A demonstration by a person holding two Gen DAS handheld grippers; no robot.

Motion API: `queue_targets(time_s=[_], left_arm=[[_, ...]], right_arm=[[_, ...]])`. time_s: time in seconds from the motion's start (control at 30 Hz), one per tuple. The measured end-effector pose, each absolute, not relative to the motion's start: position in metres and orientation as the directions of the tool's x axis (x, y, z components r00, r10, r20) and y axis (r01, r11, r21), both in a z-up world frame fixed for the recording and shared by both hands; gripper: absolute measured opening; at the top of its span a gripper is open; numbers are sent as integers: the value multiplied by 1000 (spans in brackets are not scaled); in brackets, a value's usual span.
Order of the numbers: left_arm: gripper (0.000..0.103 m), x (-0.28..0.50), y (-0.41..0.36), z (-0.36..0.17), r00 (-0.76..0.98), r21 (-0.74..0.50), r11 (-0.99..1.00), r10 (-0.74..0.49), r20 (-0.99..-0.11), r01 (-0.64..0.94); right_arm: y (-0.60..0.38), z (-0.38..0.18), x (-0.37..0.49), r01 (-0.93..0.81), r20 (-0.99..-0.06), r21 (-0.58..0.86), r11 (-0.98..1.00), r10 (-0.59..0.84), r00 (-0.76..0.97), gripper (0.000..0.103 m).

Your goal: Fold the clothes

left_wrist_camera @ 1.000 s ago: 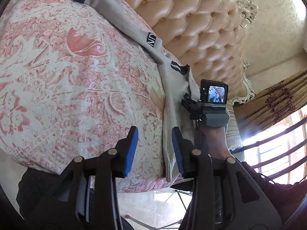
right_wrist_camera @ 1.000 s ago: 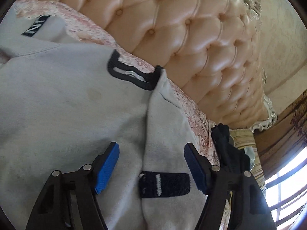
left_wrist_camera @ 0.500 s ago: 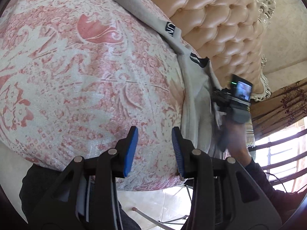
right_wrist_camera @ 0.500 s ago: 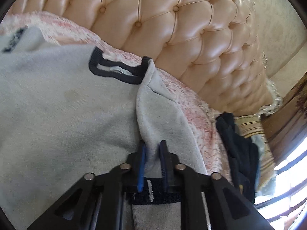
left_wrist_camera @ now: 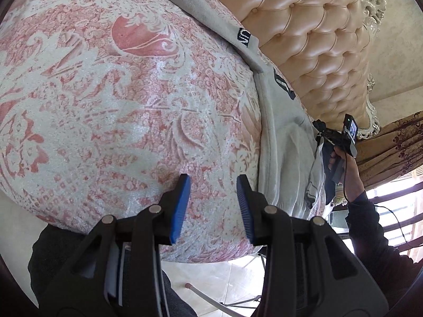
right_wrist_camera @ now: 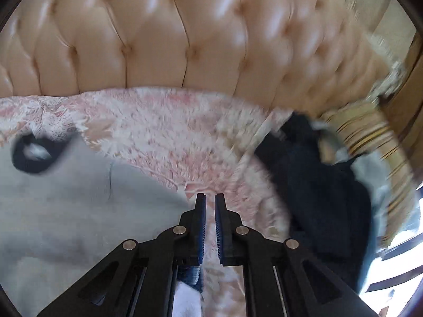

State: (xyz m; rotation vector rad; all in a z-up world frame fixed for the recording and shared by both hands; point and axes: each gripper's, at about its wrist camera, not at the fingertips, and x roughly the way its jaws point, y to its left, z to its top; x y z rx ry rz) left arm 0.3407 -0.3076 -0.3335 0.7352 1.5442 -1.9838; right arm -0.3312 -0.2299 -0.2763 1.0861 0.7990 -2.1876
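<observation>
Our left tongs (left_wrist_camera: pixel 213 206) hover spread over the bedspread (left_wrist_camera: pixel 119 105); right tongs (right_wrist_camera: pixel 210 222) open slightly, pinching the grey sweater (left_wrist_camera: pixel 285 137) sleeve at the bed's right; soft, light knit; grip cuffs or hem.

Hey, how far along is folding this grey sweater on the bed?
Barely started. Done: grey sweater spread on the bedspread. In hand: right gripper holds one sleeve up, cuff between its jaws, which are opening slightly. Left gripper is open, empty. Left: both sleeves, body fold.
</observation>
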Motion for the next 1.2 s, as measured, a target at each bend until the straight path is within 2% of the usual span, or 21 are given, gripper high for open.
queue_targets(time_s=[0.17,0.23,0.27,0.3,0.37,0.43,0.5,0.6,0.67,0.8,0.93,1.07,1.13,1.17,1.2], left_arm=[[40,342,-308,-334,-721,-695,-218,-66,-690,685],[40,343,-308,-334,-724,-699,-217,-67,-686,682],[40,342,-307,-333,-724,-698,-216,-68,-686,682],[40,341,-307,-333,-724,-698,-216,-69,-686,682],[40,340,-306,-332,-723,-697,-219,-70,-687,683],[40,340,-305,-331,-723,-696,-223,-74,-686,683],[40,341,-304,-330,-729,-700,-227,-76,-681,677],[40,343,-303,-328,-741,-710,-236,-83,-666,664],[40,345,-303,-326,-748,-715,-239,-92,-657,657],[40,347,-302,-323,-762,-728,-237,-111,-638,644],[40,353,-303,-322,-778,-747,-223,-129,-615,627],[40,351,-305,-321,-783,-750,-229,-127,-609,620],[40,349,-305,-321,-780,-745,-234,-125,-614,624],[40,349,-305,-321,-778,-744,-233,-125,-615,626],[40,349,-305,-322,-778,-744,-230,-124,-616,627]], right_arm=[[-201,-250,-350,622,-798,-258,-739,-199,-568,21],[-184,-234,-341,629,-800,-193,-753,-250,-545,31],[-173,-225,-329,664,-810,-145,-734,-297,-505,47],[-165,-220,-315,698,-823,-95,-709,-339,-456,68],[-142,-214,-283,752,-844,66,-656,-439,-308,85],[-111,-218,-245,749,-830,294,-593,-547,-107,85],[-88,-226,-211,730,-804,391,-561,-594,-25,85],[-79,-230,-131,822,-803,74,-564,-523,-286,85],[-74,-232,-76,820,-745,-164,-548,-476,-467,85],[-93,-254,-2,794,-638,-445,-415,-476,-606,84],[-111,-284,34,735,-594,-621,-272,-450,-668,84],[-109,-307,44,690,-563,-696,-198,-446,-696,82],[-110,-313,33,698,-576,-686,-205,-432,-693,65],[-111,-313,25,703,-584,-678,-216,-424,-693,41],[-110,-313,16,709,-592,-667,-231,-412,-692,13]])
